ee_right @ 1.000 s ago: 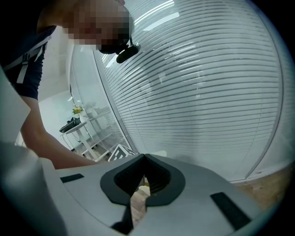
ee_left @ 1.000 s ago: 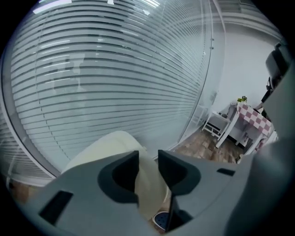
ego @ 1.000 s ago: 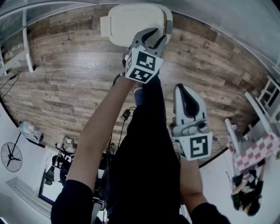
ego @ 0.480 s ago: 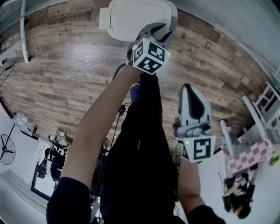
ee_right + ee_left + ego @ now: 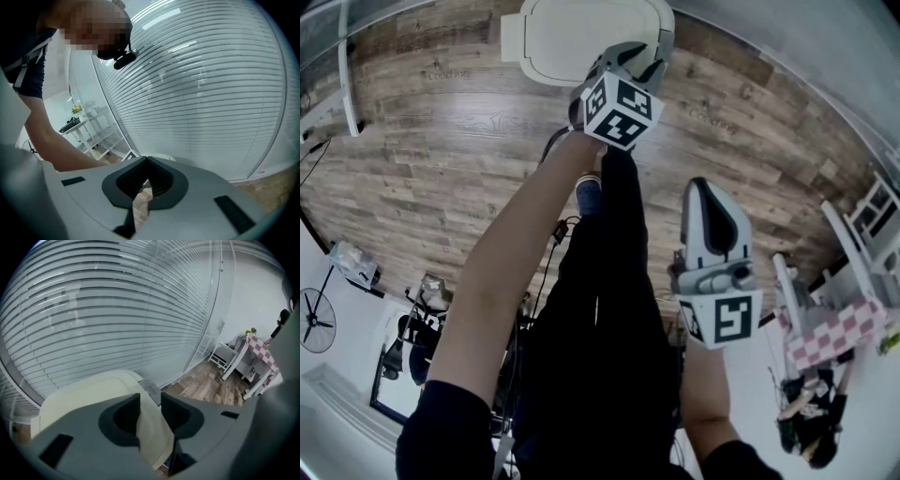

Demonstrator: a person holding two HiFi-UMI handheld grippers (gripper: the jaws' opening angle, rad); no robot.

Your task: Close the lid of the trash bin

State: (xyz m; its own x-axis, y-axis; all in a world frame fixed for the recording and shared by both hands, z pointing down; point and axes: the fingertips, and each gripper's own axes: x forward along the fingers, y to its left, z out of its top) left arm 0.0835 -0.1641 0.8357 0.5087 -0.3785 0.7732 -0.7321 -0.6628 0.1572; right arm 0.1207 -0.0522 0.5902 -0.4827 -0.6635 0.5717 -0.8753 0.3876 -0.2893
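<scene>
Tongs of the left hand [image 5: 626, 58] sit at the top centre of the head view, clamped on the near right edge of the cream trash-bin lid [image 5: 581, 36]. In the left gripper view the lid's [image 5: 89, 397] rim fills the gap between the two jaws of those tongs [image 5: 150, 401]. The left arm [image 5: 511, 272] is bare and stretched long, running from the lower left of the frame up to the lid, with the marker cube [image 5: 622, 110] facing the camera. The right tongs [image 5: 708, 192] hang lower right of centre over the wooden floor [image 5: 431, 159], well apart from the lid, pointing up the frame on a short bent forearm. Their jaws [image 5: 146, 161] meet at the tips with nothing between them.
</scene>
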